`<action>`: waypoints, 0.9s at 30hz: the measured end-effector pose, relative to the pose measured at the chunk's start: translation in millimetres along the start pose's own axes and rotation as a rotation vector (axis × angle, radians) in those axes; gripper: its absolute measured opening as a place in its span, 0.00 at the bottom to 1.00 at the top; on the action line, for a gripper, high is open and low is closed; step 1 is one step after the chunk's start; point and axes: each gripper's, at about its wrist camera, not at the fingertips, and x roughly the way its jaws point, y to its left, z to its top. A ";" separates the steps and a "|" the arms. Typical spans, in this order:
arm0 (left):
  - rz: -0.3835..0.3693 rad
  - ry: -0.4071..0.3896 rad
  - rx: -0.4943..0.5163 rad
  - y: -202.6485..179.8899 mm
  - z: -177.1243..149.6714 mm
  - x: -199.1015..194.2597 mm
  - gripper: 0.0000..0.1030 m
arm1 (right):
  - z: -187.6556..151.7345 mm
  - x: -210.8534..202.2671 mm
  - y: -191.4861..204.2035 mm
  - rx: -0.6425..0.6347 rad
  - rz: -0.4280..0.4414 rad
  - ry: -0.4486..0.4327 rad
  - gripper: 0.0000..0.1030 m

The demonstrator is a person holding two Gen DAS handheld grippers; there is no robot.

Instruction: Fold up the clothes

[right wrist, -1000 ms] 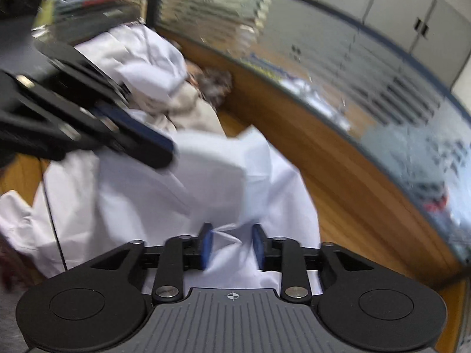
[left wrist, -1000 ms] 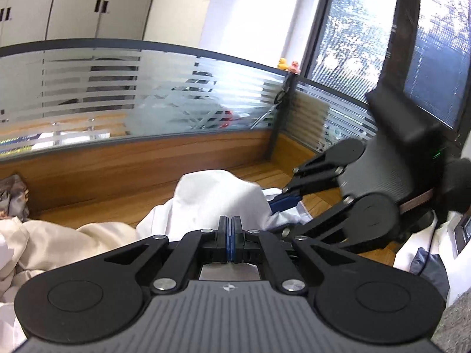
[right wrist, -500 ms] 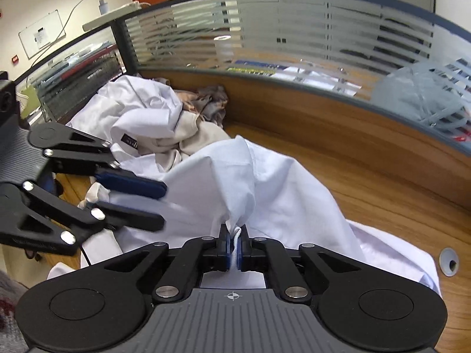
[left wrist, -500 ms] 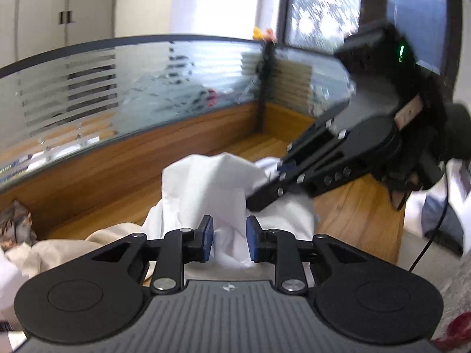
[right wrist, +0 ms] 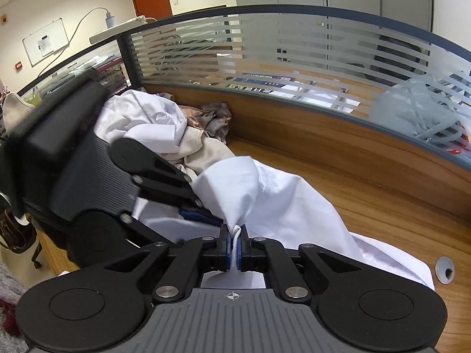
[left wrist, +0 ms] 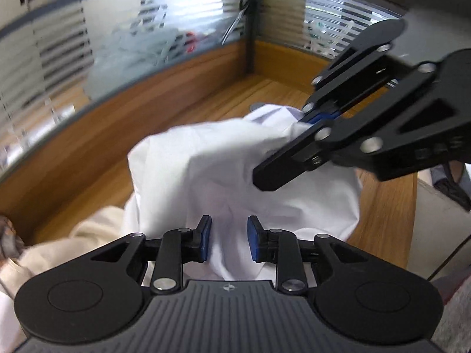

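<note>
Since the earlier frames, the right gripper (right wrist: 234, 248) had pinched shut on a bunched edge of the white garment (right wrist: 282, 206), while the left gripper (left wrist: 228, 242) had come down toward the cloth. The left jaws were opening, their blue pads (left wrist: 205, 241) spread with white fabric hanging between them but not pressed. Nearest the right camera, the held fold rose in a peak from the clamped pads, and the rest of the garment draped away across the wooden desk (right wrist: 397, 206). From the left jaws the cloth lay straight ahead and just below, so the left hand looked the one to take the second hold. Further off lay a heap of other clothes (right wrist: 164, 129) against the frosted partition (right wrist: 294, 58).
</note>
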 end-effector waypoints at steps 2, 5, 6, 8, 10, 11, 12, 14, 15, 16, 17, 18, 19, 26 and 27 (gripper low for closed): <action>-0.021 0.021 -0.050 4.2 -2.6 8.6 0.36 | 0.0 -2.0 -0.6 0.003 0.003 -0.005 0.06; -0.043 0.036 -0.116 9.7 -4.6 18.1 0.34 | -0.3 -3.0 -1.1 0.007 0.012 -0.005 0.05; -0.048 0.036 -0.130 10.5 -6.3 20.2 0.20 | 0.5 -2.6 -0.6 0.008 0.015 -0.005 0.05; -0.045 0.028 -0.150 9.4 -9.4 21.8 0.02 | 0.7 -2.4 -1.7 0.012 0.012 -0.006 0.05; -0.041 -0.005 -0.174 9.2 -12.7 16.9 0.01 | 0.9 -2.3 -3.6 0.017 0.008 -0.009 0.05; -0.033 -0.020 -0.187 9.3 -12.6 14.9 0.01 | 1.6 -2.6 -5.4 0.020 -0.001 -0.012 0.05; -0.024 -0.036 -0.198 8.8 -12.8 10.9 0.01 | 2.2 -2.9 -7.1 0.023 -0.011 -0.015 0.05; -0.022 -0.090 -0.211 6.8 -11.7 -3.6 0.01 | 3.5 -2.0 -10.1 0.017 -0.054 -0.017 0.05; -0.027 -0.123 -0.213 5.4 -11.5 -13.7 0.01 | 3.3 -0.8 -11.8 0.007 -0.082 -0.014 0.05; -0.044 -0.159 -0.211 3.4 -10.5 -23.8 0.01 | 3.0 0.5 -15.5 0.016 -0.095 -0.011 0.05; -0.065 -0.197 -0.209 1.2 -9.3 -33.7 0.01 | 2.6 1.8 -19.3 0.026 -0.107 -0.009 0.05; -0.095 -0.231 -0.217 0.6 -8.7 -43.3 0.01 | 2.3 3.1 -23.0 0.036 -0.119 -0.006 0.05; -0.128 -0.264 -0.229 0.6 -8.3 -52.7 0.01 | 2.0 4.4 -26.8 0.046 -0.131 -0.003 0.05; -0.226 -0.402 -0.428 13.8 -7.5 -84.1 0.01 | -8.9 24.9 -29.3 0.023 -0.140 0.053 0.05; -0.229 -0.399 -0.450 15.5 -9.8 -84.0 0.01 | -11.3 30.3 -29.8 0.042 -0.133 0.064 0.05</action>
